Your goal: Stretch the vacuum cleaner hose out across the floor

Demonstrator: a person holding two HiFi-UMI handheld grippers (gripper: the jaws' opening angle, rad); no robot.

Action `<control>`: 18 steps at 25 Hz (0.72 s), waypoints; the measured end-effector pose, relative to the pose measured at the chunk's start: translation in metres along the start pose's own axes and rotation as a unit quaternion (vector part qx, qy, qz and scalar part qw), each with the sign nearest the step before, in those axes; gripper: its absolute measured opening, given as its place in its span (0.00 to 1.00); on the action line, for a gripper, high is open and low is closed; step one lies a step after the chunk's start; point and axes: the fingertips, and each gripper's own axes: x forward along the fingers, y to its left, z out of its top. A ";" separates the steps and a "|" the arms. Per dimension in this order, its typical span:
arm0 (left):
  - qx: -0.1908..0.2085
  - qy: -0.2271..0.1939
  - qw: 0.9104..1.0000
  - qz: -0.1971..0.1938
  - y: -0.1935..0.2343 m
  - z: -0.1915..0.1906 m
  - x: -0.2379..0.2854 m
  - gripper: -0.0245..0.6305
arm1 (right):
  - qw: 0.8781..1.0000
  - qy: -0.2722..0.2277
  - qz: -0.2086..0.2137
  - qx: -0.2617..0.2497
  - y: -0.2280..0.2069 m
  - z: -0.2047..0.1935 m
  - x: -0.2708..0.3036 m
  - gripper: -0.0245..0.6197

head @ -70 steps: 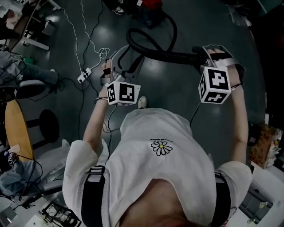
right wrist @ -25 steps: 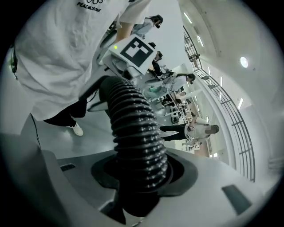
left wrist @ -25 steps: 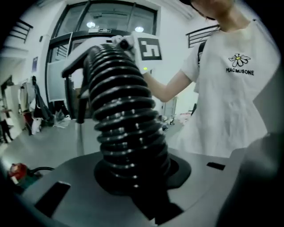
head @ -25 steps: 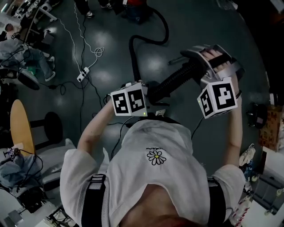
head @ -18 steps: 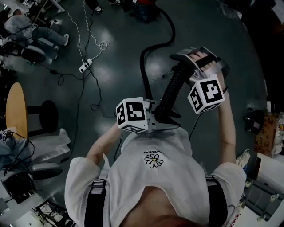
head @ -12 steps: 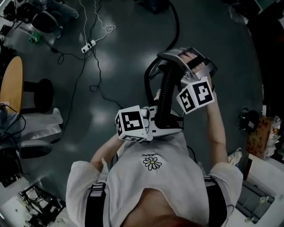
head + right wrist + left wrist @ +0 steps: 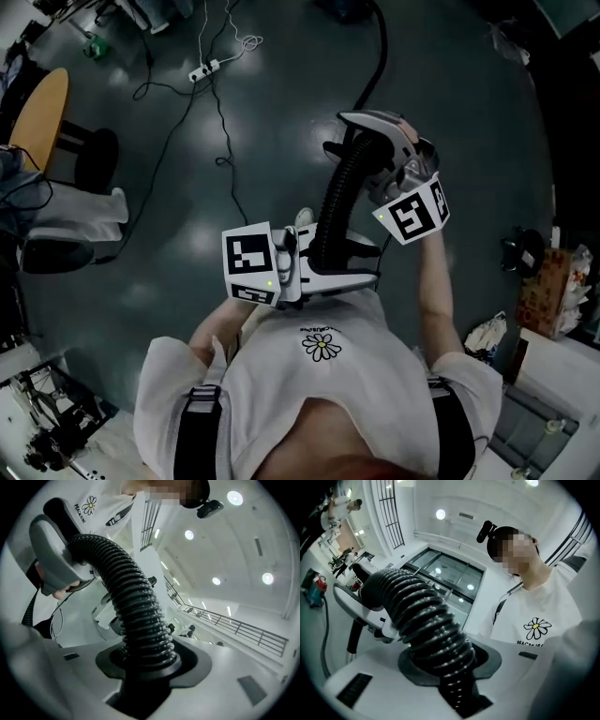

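Black ribbed hose (image 7: 339, 192) held up off the floor (image 7: 469, 122) in a short, steep span between the two grippers. Jaws of left gripper (image 7: 328, 270) clamped round the ribbing, low, close in front of the shirt (image 7: 323, 375). Jaws of right gripper (image 7: 375, 142) likewise clamped on the hose, farther out from the body. In both gripper views, ribs pinched tight in the dark notch between the pads. Beyond the right gripper, a thinner, smooth length of hose running away over the floor and off the top edge of the head view.

Open room: bare, dark, glossy floor right of the hose and ahead, out to the shadowed right edge. Left of the hose, cables (image 7: 221, 127) trailing over the floor from a power strip (image 7: 208, 69), well apart from the hose. Farther left, a round wooden seat (image 7: 42, 117) and a black stool (image 7: 94, 155) near the left edge. At the lower right edge, a box (image 7: 555, 281) and a white bag (image 7: 487, 333), apart from both arms. Shoe (image 7: 302, 217) on the floor just left of the ribbed span, as seen from the head view.
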 end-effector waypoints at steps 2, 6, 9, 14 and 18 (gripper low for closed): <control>-0.007 0.009 1.000 0.012 -0.023 -0.019 0.009 0.22 | 0.999 0.010 -0.007 0.046 0.025 0.003 -0.033 0.36; -0.034 0.013 0.999 0.021 -0.067 -0.063 0.013 0.22 | 0.972 -0.060 -0.038 0.225 0.065 0.024 -0.078 0.53; -0.034 0.024 0.999 0.021 -0.097 -0.091 0.024 0.22 | 0.964 -0.060 -0.044 0.254 0.098 0.035 -0.110 0.55; 0.032 0.072 0.996 0.030 -0.126 -0.118 0.051 0.22 | 0.942 -0.073 -0.045 0.325 0.116 0.050 -0.161 0.56; 0.047 0.102 0.993 0.034 -0.134 -0.138 0.069 0.22 | 0.946 -0.019 -0.020 0.323 0.141 0.034 -0.187 0.56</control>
